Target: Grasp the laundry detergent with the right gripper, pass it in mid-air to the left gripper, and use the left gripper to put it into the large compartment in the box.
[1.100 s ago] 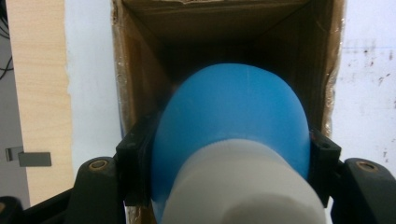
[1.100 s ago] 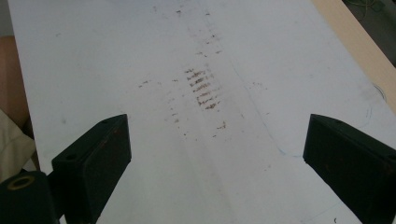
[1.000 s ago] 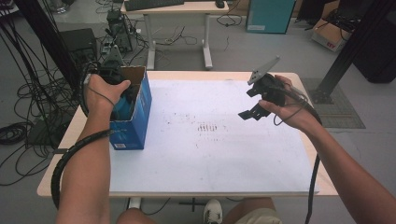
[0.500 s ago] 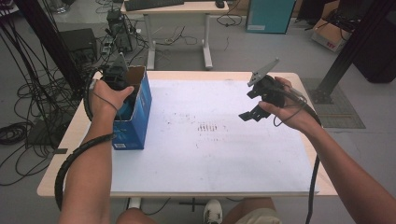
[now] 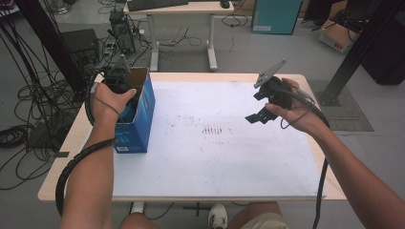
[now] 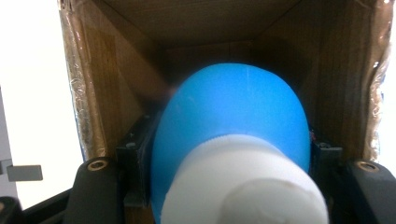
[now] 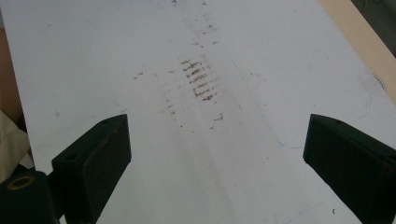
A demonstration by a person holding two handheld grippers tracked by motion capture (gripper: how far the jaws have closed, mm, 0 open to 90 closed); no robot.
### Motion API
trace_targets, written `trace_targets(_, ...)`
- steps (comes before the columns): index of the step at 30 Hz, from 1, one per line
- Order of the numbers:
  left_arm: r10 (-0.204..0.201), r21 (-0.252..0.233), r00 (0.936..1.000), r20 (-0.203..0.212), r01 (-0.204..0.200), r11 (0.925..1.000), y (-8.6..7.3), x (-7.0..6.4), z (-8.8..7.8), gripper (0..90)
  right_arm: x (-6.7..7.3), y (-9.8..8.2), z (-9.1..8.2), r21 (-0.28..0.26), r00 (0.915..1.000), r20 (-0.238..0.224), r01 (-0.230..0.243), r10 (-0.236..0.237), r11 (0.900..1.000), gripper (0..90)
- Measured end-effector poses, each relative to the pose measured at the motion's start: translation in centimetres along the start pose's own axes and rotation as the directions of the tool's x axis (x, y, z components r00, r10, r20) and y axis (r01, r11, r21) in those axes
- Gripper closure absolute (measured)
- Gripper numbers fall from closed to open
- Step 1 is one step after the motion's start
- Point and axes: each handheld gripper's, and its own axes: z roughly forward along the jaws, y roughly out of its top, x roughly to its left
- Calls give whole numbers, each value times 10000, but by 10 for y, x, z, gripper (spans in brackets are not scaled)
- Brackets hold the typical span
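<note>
White matting (image 5: 200, 157) is covering the table as the left gripper (image 5: 125, 98) is dipping into the blue box (image 5: 138, 125). Its own view is showing jaws clamping a blue bottle (image 6: 231, 119) inside the box (image 6: 112, 70). Right gripper (image 7: 217, 154) is hovering over the mat (image 7: 261, 51), jaws wide and empty.

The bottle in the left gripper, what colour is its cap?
White, on a blue bottle; the cap shows best in the left gripper view.

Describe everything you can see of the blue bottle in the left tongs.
The blue bottle looks like smooth plastic with a rounded body and a white ribbed cap facing the camera. It sits clamped between the left tongs, inside the open cardboard box at the table's left edge. Its label and base are hidden.
</note>
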Motion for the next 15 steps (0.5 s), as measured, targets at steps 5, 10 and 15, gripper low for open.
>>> trace_targets(5,32,-19,10000,-23,-32,10000,1,-1,0,359,0,-1,1,-14,9999,39,-99,99,10000,77)
trace_targets(10,47,-21,10000,-31,-48,10000,1,-1,0,358,-1,-1,1,29,9999,57,-134,134,9999,77)
trace_targets(15,42,-28,10000,-34,-42,10000,1,-1,1,358,-2,0,1,82,10000,43,25,-25,10000,77)
